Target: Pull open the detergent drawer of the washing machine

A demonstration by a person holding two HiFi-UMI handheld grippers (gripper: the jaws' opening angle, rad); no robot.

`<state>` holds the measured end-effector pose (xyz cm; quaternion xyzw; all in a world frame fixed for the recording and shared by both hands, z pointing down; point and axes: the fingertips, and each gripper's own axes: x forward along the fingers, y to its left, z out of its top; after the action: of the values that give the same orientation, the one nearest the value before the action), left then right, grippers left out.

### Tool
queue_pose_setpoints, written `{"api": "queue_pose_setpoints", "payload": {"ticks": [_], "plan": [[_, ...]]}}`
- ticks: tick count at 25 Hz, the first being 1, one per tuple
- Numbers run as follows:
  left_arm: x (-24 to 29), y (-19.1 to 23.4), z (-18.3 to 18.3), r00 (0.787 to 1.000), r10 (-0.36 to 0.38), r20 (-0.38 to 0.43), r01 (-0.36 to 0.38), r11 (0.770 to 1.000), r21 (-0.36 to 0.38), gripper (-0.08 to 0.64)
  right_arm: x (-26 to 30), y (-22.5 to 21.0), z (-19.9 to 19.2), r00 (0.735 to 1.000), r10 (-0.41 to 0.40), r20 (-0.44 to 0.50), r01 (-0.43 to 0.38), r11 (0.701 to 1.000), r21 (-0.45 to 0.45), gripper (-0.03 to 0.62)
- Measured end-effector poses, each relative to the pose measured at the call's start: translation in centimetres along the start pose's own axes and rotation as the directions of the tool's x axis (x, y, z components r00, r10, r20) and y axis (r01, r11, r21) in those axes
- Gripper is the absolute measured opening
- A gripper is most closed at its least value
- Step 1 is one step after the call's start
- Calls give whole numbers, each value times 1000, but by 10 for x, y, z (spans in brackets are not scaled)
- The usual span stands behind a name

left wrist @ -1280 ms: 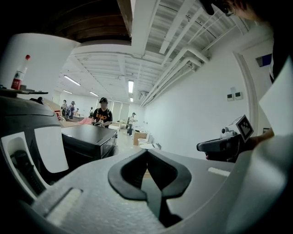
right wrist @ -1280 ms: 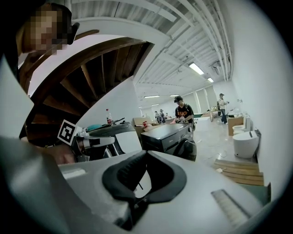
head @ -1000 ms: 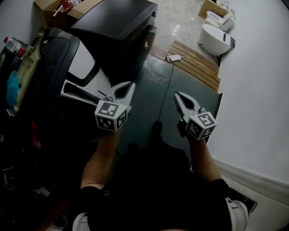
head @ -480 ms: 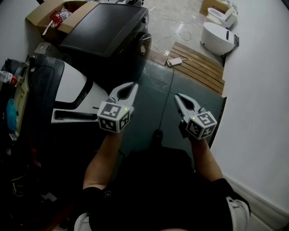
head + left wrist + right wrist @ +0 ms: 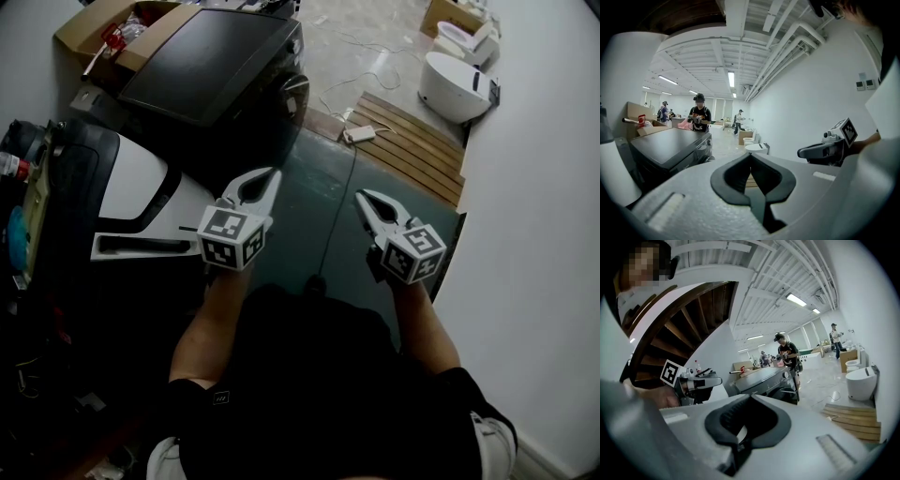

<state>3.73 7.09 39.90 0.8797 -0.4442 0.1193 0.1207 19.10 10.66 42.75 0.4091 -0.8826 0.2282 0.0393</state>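
Note:
A dark washing machine (image 5: 216, 56) stands ahead at the upper left, its round door (image 5: 292, 94) facing the green floor. It also shows in the left gripper view as the dark washing machine (image 5: 670, 145) and in the right gripper view as the dark washing machine (image 5: 764, 376). I cannot pick out its detergent drawer. My left gripper (image 5: 273, 172) and right gripper (image 5: 359, 195) hang side by side over the floor, short of the machine. Both are shut with nothing between their jaws. Each gripper view shows its own closed tips, the left gripper (image 5: 751, 154) and the right gripper (image 5: 751, 397).
A white appliance (image 5: 141, 178) with a long white slotted piece (image 5: 141, 246) sticking out lies at the left. Cardboard boxes (image 5: 103, 23) sit behind the machine. A wooden slat pallet (image 5: 408, 141), white toilets (image 5: 455, 80), a floor cable (image 5: 342, 187) and a white wall (image 5: 544, 234) are at the right. People (image 5: 698, 112) stand far off.
The whole view has advanced: the dark machine and pallet sit nearer than before. Both grippers have travelled along with it, staying shut and side by side.

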Motion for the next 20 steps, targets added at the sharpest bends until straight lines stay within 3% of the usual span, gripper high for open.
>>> {"api": "queue_pose_setpoints", "payload": {"ticks": [8, 20], "plan": [[10, 18, -1, 1000, 24, 13, -23, 999, -28, 11, 33, 17, 4, 997, 77, -24, -77, 997, -21, 3], [90, 113, 22, 999, 13, 47, -10, 997, -73, 11, 132, -34, 45, 997, 44, -63, -46, 998, -37, 3]]}}
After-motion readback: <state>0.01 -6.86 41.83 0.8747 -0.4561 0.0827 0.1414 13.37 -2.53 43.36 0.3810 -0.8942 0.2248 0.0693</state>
